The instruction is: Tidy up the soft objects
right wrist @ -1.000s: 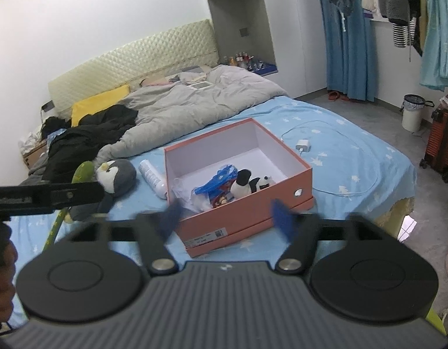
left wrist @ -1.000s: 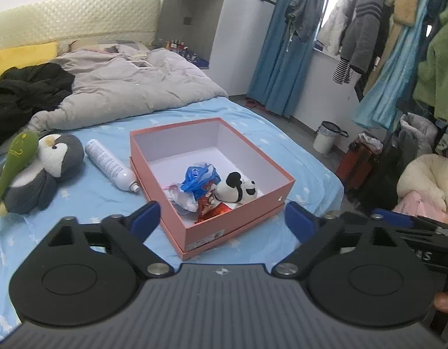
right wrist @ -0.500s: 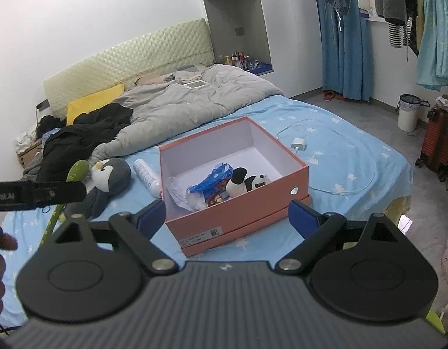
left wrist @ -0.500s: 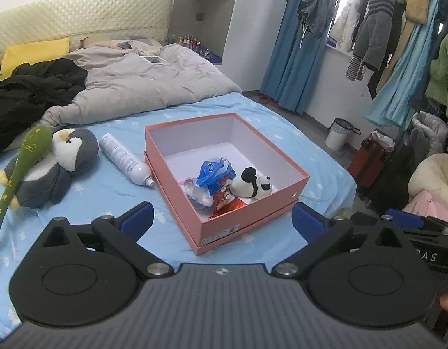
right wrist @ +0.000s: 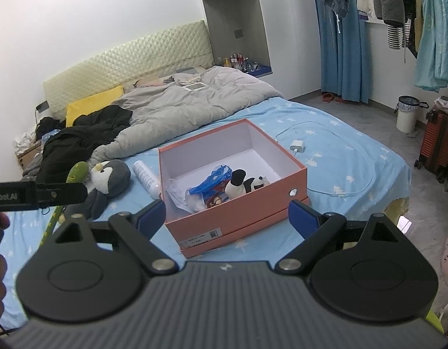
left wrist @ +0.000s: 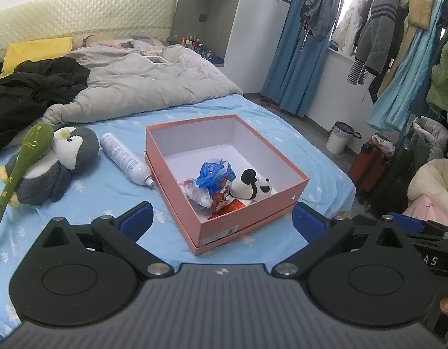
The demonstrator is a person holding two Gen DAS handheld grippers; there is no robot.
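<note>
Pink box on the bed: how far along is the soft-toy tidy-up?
Done: the panda plush lies inside the pink box, beside a blue bag. In hand: nothing; left gripper and right gripper are both open and empty. Left: the penguin plush and green plush stick lie on the sheet outside it.

The right gripper [right wrist: 226, 214] is now spread wide, where a second ago its blue fingers [right wrist: 302, 216] were blurred and closer together. The pink box [left wrist: 285, 195] is framed slightly farther off by both cameras.
</note>
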